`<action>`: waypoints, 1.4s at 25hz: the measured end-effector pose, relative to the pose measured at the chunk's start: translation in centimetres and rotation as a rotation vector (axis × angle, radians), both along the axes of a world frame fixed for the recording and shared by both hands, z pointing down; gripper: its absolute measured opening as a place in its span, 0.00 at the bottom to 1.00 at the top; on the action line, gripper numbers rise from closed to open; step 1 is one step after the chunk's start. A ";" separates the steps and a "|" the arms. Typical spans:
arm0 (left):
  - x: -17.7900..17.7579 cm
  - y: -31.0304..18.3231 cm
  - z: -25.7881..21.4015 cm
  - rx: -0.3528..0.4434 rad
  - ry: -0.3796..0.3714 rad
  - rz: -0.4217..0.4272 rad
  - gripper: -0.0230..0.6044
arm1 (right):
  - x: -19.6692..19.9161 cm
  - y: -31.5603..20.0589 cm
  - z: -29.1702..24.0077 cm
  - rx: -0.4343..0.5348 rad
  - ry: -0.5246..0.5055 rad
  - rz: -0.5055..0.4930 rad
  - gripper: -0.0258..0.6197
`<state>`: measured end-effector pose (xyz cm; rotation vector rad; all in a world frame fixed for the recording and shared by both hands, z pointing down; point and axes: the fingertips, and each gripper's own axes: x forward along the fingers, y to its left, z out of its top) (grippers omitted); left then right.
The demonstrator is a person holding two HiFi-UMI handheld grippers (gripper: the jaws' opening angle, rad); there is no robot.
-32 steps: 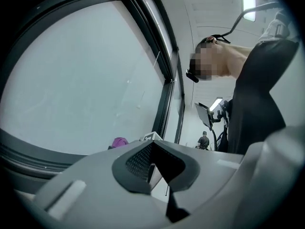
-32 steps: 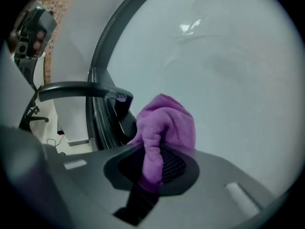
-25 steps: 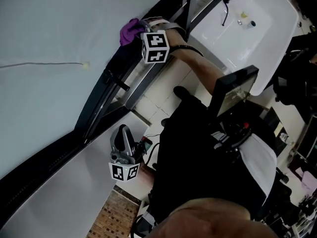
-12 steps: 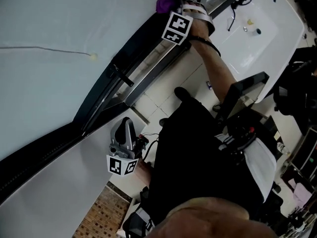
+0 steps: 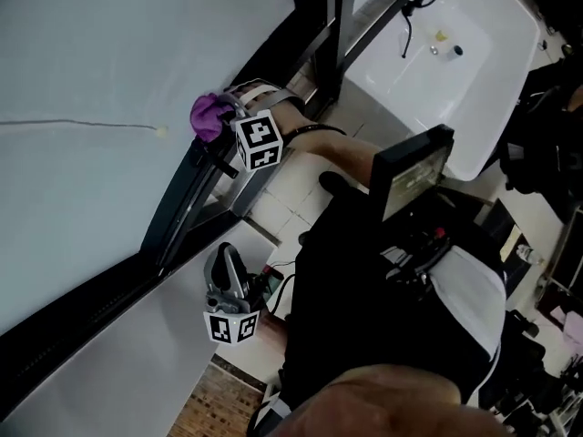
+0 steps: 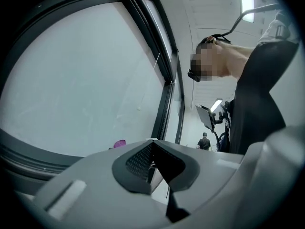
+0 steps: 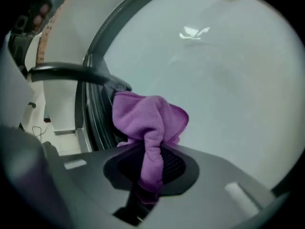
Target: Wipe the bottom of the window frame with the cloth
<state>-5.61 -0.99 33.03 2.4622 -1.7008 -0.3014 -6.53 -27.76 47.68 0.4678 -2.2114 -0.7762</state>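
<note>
R claw (image 7: 148, 178) clenched on purple cloth (image 7: 145, 120) at window frame (image 5: 187, 194); L claw (image 6: 159, 173) closed, empty, held low.

no readable text, labels or numbers anywhere

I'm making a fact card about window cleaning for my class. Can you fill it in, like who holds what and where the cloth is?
Cloth: purple cloth, bunched up
Held by: right gripper, jaws closed on it
Cloth's place: at the dark window frame, next to the glass; whether it presses on the frame cannot be told
Left gripper: jaws together, holding nothing, held lower and apart from the cloth
Also there: a white sink off to the side
</note>
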 end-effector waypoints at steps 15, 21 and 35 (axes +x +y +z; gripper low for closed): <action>-0.6 -1.4 1.7 -0.011 0.002 0.044 0.04 | 20.7 -18.7 1.9 0.351 0.595 0.498 0.13; -3.6 2.2 4.4 -0.072 0.089 -0.202 0.04 | 25.0 -10.1 3.0 -0.022 0.629 0.428 0.14; -12.4 14.1 9.2 -0.115 0.196 -0.351 0.04 | -4.0 33.4 -2.1 -1.579 -0.636 -0.428 0.14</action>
